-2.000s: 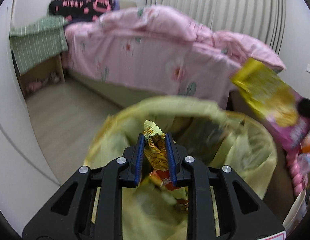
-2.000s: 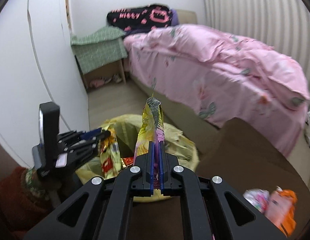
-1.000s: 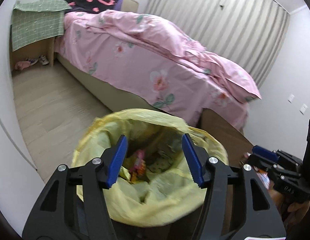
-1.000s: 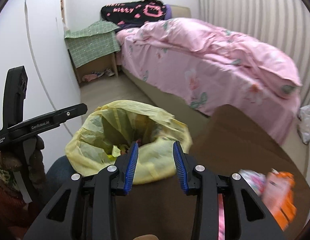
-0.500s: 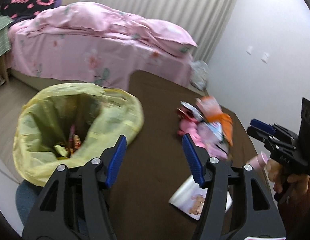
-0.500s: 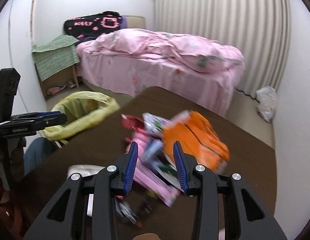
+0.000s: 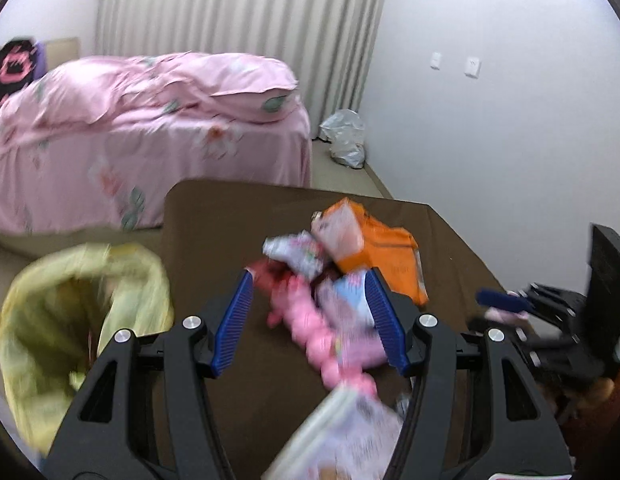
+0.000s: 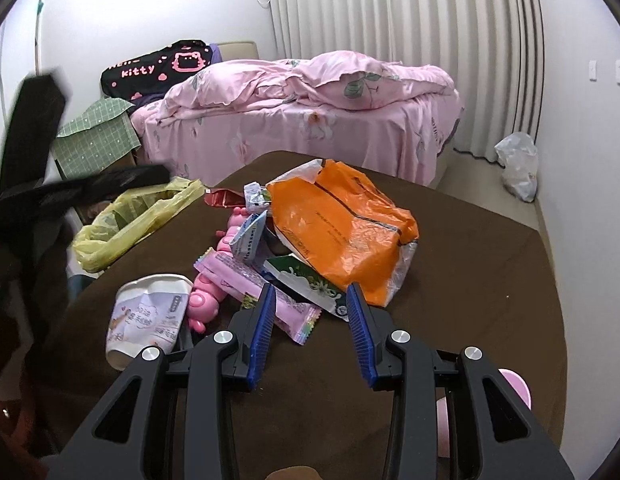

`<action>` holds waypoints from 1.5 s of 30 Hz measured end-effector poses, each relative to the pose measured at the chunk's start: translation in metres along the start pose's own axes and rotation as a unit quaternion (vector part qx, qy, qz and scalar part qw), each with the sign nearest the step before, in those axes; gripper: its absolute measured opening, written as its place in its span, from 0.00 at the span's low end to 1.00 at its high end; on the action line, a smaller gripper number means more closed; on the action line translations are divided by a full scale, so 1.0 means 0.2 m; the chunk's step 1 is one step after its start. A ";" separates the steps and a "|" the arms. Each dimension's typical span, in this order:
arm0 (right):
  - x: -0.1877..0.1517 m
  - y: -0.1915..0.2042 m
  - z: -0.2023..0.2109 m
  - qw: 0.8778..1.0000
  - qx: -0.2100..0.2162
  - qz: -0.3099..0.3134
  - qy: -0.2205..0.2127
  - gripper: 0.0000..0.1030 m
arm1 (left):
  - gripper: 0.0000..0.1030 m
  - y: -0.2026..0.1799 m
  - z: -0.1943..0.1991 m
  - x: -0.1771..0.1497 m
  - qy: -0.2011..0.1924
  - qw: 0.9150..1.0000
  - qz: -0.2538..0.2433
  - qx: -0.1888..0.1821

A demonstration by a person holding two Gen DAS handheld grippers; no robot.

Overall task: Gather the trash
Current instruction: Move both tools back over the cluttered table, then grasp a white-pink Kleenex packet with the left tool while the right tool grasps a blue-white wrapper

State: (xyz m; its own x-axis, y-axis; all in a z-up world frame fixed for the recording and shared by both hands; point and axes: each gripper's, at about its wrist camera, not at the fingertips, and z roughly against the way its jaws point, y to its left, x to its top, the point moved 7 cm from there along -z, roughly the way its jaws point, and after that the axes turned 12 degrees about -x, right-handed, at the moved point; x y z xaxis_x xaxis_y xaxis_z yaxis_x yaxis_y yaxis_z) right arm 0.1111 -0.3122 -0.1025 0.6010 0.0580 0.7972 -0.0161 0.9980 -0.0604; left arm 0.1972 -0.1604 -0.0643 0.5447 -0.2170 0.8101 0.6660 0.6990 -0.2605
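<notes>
**Brown table, litter left to clear**

Brown tabletop (image 8: 450, 280) carries our remaining trash: an orange bag (image 8: 342, 224), pink wrapper (image 8: 266, 296) and paper cup (image 8: 146, 316). Our left gripper (image 7: 308, 316) and right gripper (image 8: 310, 328) hover with jaws spread, empty. We judge a hasty pinch could snag two wrappers, dropping one short of the yellow bin bag (image 8: 126, 220).

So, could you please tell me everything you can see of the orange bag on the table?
The orange bag is thin, crinkled plastic with a dark line and small print across it and a white inside showing at its open mouth. It lies slumped on the brown table, at the far side of the wrapper pile, overlapping a green-and-white wrapper. Neither gripper touches it.
</notes>
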 end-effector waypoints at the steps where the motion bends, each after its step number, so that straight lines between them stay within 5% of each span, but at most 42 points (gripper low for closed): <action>1: -0.01 0.00 0.00 1.000 -0.002 0.003 -0.001 0.34 | 0.54 0.01 -0.07 0.04 0.012 1.000 -0.008 -0.002; 5: -0.05 0.00 -0.02 1.000 0.004 0.001 -0.001 0.34 | 0.54 0.11 -0.36 0.13 0.068 0.997 -0.012 0.023; 8: -0.07 -0.01 -0.03 1.000 0.006 -0.005 0.004 0.34 | 0.53 0.26 -0.59 0.07 0.145 0.987 0.058 0.029; 10: -0.07 -0.01 -0.04 1.000 0.006 -0.004 0.006 0.34 | 0.40 0.29 -0.66 0.02 0.174 0.981 0.086 0.013; 21: -0.06 0.04 -0.11 1.000 0.006 0.007 0.010 0.34 | 0.16 0.17 -0.23 -0.03 0.069 0.990 0.121 -0.036; 26: -0.05 0.09 -0.09 1.000 0.014 0.014 0.006 0.34 | 0.12 0.13 -0.10 -0.17 0.079 0.986 0.142 -0.045; 30: -0.01 0.13 -0.08 0.999 0.028 0.017 0.001 0.34 | 0.12 0.17 -0.03 -0.28 0.085 0.985 0.147 -0.016; 35: 0.06 0.23 -0.13 0.999 0.038 0.035 0.004 0.34 | 0.41 0.24 0.04 -0.33 0.072 0.983 0.166 -0.011; 41: 0.07 0.31 -0.32 0.997 0.051 0.037 0.050 0.34 | 0.58 0.28 0.15 -0.33 0.051 0.987 0.149 0.032; 43: 0.08 0.32 -0.33 0.997 0.050 0.039 0.043 0.11 | 0.64 0.29 0.18 -0.32 0.042 0.988 0.141 0.040; 45: 0.10 0.33 -0.30 0.997 0.044 0.049 0.030 0.08 | 0.70 0.28 0.20 -0.31 0.038 0.990 0.133 0.037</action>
State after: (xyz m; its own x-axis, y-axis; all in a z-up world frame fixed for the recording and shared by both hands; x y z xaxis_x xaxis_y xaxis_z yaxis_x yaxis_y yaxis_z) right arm 0.1699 -0.2463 -0.1277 0.6393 0.1563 0.7529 -0.1462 0.9860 -0.0805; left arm 0.1816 -0.0807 -0.1079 0.7339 -0.0677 0.6759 0.4573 0.7850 -0.4179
